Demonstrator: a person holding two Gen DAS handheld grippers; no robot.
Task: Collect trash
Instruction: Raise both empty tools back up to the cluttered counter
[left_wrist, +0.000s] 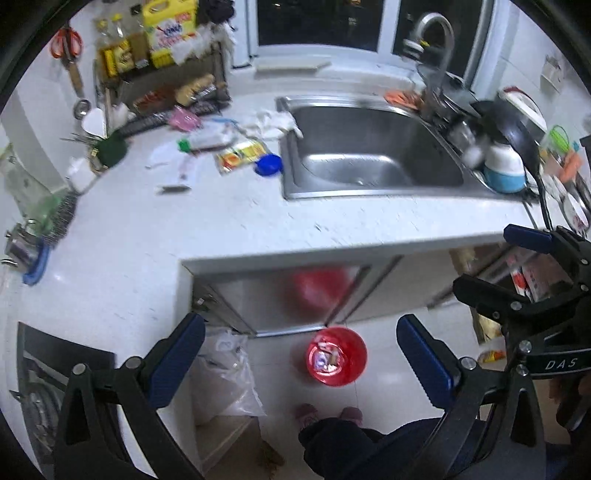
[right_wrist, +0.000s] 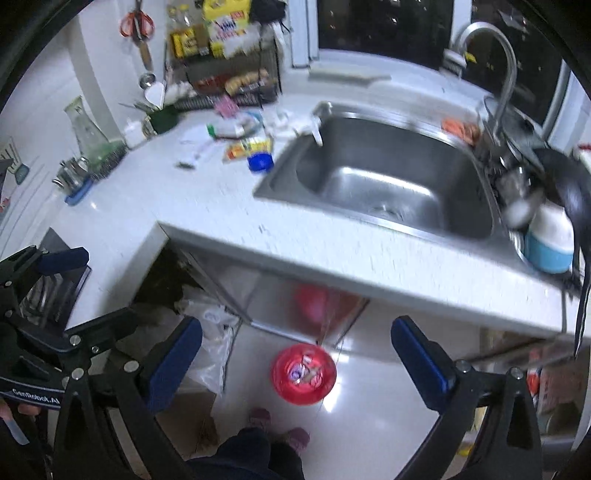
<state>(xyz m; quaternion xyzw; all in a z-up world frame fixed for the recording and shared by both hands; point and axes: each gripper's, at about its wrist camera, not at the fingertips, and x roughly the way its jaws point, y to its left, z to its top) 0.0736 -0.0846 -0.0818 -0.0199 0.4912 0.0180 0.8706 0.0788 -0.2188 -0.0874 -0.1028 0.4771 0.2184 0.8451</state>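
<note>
A red bin (left_wrist: 336, 356) with wrappers in it stands on the floor below the counter edge, also seen in the right wrist view (right_wrist: 303, 373). High above it, my left gripper (left_wrist: 301, 354) is open and holds nothing. My right gripper (right_wrist: 299, 358) is likewise open and empty; it shows at the right of the left wrist view (left_wrist: 498, 266). On the white counter lie a yellow wrapper (left_wrist: 242, 155), a blue lid (left_wrist: 269, 165), paper scraps (left_wrist: 177, 166) and crumpled tissue (left_wrist: 273, 122). The wrapper (right_wrist: 247, 147) and lid (right_wrist: 260, 161) sit left of the sink.
A steel sink (left_wrist: 286, 166) with a faucet (left_wrist: 439, 48) fills the counter's right half. A black pan (left_wrist: 517, 136) and a blue-white jug (left_wrist: 504, 170) stand beside it. A rack of bottles (left_wrist: 166, 48) lines the back left. A plastic bag (left_wrist: 229, 373) and the person's slippers (left_wrist: 306, 413) are on the floor.
</note>
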